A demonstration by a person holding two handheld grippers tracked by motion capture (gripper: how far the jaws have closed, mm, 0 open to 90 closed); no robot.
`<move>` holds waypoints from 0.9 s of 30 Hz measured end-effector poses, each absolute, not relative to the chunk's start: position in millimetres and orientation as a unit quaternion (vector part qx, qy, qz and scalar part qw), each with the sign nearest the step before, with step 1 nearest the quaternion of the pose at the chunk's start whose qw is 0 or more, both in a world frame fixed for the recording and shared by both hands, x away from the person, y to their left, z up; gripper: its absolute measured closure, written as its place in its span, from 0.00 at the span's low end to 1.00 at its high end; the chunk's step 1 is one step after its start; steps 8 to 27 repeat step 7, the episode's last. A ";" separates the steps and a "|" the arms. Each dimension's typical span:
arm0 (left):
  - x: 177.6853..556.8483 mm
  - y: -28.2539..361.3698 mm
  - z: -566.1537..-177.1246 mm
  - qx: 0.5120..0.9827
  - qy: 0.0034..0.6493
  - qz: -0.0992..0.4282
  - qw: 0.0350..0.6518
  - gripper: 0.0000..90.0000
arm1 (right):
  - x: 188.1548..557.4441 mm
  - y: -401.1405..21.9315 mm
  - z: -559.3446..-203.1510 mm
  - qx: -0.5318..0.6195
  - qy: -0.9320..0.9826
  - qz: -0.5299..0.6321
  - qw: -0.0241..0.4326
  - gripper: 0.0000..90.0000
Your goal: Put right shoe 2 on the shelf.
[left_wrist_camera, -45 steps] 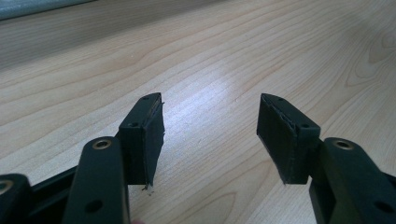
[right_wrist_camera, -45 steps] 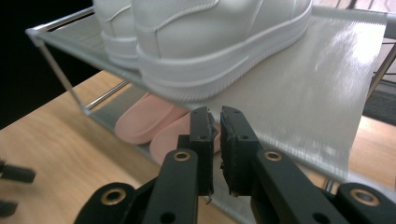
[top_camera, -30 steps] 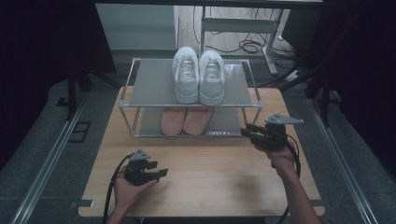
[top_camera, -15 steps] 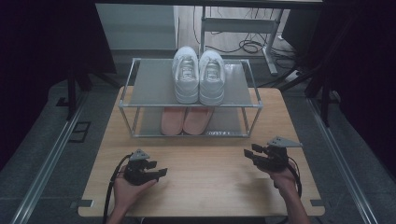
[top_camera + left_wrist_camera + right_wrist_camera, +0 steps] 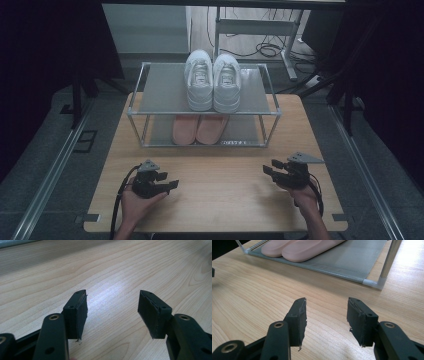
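both your grippers, left (image 5: 167,185) and right (image 5: 268,171), rest spread and empty in front of the rack (image 5: 202,144), right jaws just widened; the pink slippers (image 5: 199,128) on its lower shelf look next, so reach forward.

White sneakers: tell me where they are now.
High view: the white sneakers sit side by side at the middle of the rack's top shelf, directly above the pink slippers.
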State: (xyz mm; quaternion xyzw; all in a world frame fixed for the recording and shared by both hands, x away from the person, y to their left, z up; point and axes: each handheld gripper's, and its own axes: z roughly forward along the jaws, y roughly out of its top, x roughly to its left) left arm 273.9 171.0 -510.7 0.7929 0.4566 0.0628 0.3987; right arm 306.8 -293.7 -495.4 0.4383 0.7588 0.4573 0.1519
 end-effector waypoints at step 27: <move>273.9 172.2 -509.8 0.793 0.457 0.065 0.399 0.46 | 305.7 -294.5 -496.1 0.440 0.758 0.456 0.156 0.55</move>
